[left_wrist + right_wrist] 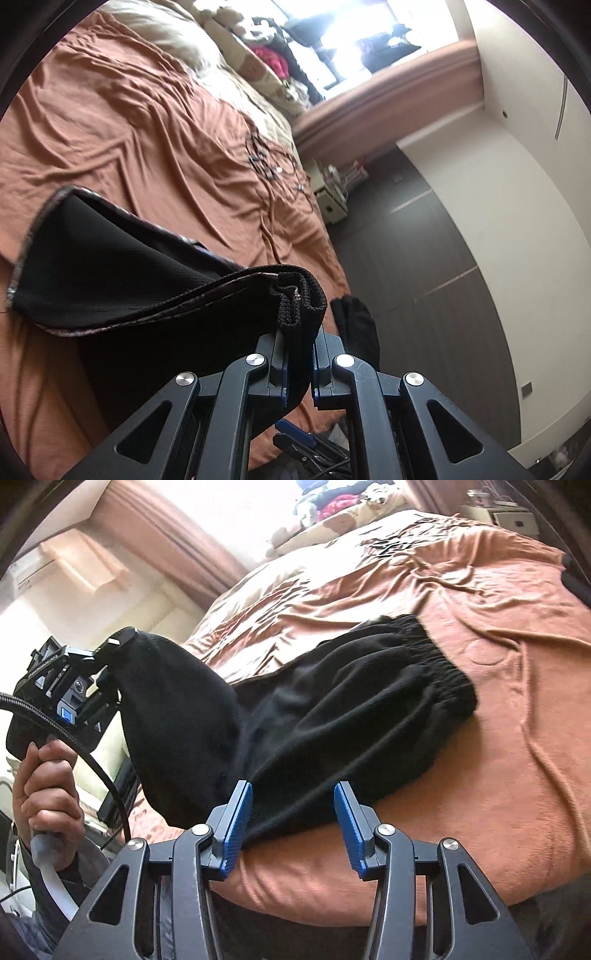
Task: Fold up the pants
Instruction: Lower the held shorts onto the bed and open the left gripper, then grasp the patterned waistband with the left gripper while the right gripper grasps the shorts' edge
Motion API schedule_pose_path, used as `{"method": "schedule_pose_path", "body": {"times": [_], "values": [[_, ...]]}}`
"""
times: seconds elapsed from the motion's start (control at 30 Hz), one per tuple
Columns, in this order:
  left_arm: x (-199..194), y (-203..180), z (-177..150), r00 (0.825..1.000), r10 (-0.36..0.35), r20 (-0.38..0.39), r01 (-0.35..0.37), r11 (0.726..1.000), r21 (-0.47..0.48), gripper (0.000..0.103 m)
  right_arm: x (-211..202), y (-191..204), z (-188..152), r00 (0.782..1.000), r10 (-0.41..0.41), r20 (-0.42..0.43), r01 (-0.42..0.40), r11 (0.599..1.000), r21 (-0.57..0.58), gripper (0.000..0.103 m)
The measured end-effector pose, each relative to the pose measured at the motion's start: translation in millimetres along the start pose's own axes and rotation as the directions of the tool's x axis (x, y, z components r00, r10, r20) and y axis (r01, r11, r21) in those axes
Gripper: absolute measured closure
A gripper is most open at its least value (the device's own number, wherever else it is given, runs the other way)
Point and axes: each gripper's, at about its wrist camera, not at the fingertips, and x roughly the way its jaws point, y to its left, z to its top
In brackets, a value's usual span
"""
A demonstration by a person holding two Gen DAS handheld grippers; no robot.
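Left wrist view. We see the left gripper (300, 354) with its jaws clamped on a bunched, ribbed edge of the black pants (122, 280). From the jaws the cloth runs out to the left as a raised flap with a stitched hem, held clear of the bed (122, 122) and its rumpled orange sheet. A second dark piece of cloth (356, 325) hangs just right of the jaws at the edge of the bed; we cannot tell whether it belongs to the same garment. Beyond the jaws, some cables (271, 162) lie on the sheet.

Right wrist view. We see the right gripper (293, 819) with its jaws apart; nothing is pinched, though the lower edge of the pants (332, 709) lies just ahead of and partly between the blue pads (236, 830). The elastic waistband (439, 653) rests on the bed (517, 738), ahead and to the right of the jaws. To their left, a hand (44, 786) carries the left gripper (122, 642), which lifts one end of the garment off the bed.

We judge the fold to be under way but unfinished: the garment is bunched, one end is raised, and it still has to be laid over and smoothed flat.
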Motion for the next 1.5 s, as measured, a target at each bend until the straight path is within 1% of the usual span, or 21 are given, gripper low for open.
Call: {"method": "schedule_pose_path", "body": {"times": [0.13, 0.27, 0.5, 0.6, 0.63, 0.67, 0.7, 0.73, 0.77, 0.8, 0.83, 0.87, 0.9, 1.0, 1.17, 1.37, 1.5], "values": [[32, -5, -9, 0.998, 0.002, -0.058, -0.001, 1.0, 0.004, 0.094, -11, -14, -3, 1.0, -0.01, 0.015, 0.01, 1.0, 0.026, 0.059], [63, -10, -23, 0.993, 0.002, -0.119, -0.002, 1.0, -0.001, 0.094, -22, -28, -8, 0.999, -0.029, 0.022, 0.028, 0.998, 0.056, 0.059], [109, -14, -48, 0.976, -0.001, -0.219, 0.0, 1.0, -0.002, 0.094, -37, -50, -15, 0.998, -0.054, 0.029, 0.05, 0.993, 0.105, 0.059], [127, -15, -57, 0.964, 0.003, -0.266, -0.004, 1.0, -0.003, 0.093, -42, -56, -17, 0.998, -0.063, 0.031, 0.059, 0.991, 0.118, 0.059], [133, -15, -60, 0.958, 0.011, -0.287, -0.014, 1.0, -0.009, 0.088, -43, -57, -17, 0.997, -0.066, 0.031, 0.061, 0.991, 0.12, 0.059], [139, -12, -63, 0.95, 0.015, -0.313, -0.023, 0.999, -0.024, 0.075, -44, -58, -17, 0.997, -0.068, 0.029, 0.064, 0.991, 0.121, 0.059], [142, -11, -65, 0.946, 0.009, -0.324, -0.022, 0.999, -0.036, 0.067, -45, -59, -18, 0.997, -0.07, 0.026, 0.066, 0.99, 0.122, 0.059], [144, -9, -69, 0.943, -0.001, -0.333, -0.017, 0.999, -0.051, 0.052, -45, -59, -17, 0.997, -0.069, 0.023, 0.065, 0.99, 0.122, 0.059], [142, -7, -71, 0.942, -0.007, -0.335, -0.014, 0.998, -0.059, 0.039, -46, -60, -18, 0.998, -0.067, 0.021, 0.064, 0.99, 0.123, 0.059], [140, -7, -71, 0.943, -0.004, -0.332, -0.015, 0.998, -0.057, 0.034, -46, -58, -18, 0.998, -0.064, 0.018, 0.062, 0.991, 0.121, 0.055], [135, -6, -71, 0.945, 0.003, -0.327, -0.021, 0.999, -0.05, 0.026, -45, -58, -18, 0.998, -0.062, 0.015, 0.06, 0.991, 0.12, 0.05], [129, -5, -70, 0.948, 0.009, -0.317, -0.025, 0.999, -0.045, 0.022, -45, -56, -19, 0.998, -0.061, 0.014, 0.059, 0.991, 0.117, 0.043], [125, -3, -69, 0.951, 0.011, -0.309, -0.026, 0.999, -0.045, 0.021, -44, -55, -18, 0.998, -0.06, 0.017, 0.058, 0.992, 0.115, 0.042], [102, 10, -62, 0.962, 0.031, -0.272, -0.048, 0.997, -0.055, 0.02, -37, -51, -18, 0.998, -0.056, 0.008, 0.054, 0.993, 0.108, 0.042], [72, 44, -51, 0.97, 0.082, -0.227, -0.106, 0.989, -0.099, 0.019, -22, -45, -16, 0.996, -0.089, -0.017, 0.09, 0.992, 0.085, 0.042], [39, 84, -43, 0.973, 0.145, -0.18, -0.174, 0.971, -0.161, 0.019, -5, -41, -11, 0.99, -0.135, -0.031, 0.137, 0.988, 0.076, 0.042], [24, 106, -37, 0.97, 0.181, -0.16, -0.211, 0.958, -0.194, 0.019, 7, -37, -7, 0.975, -0.215, -0.05, 0.217, 0.975, 0.043, 0.042]]}}
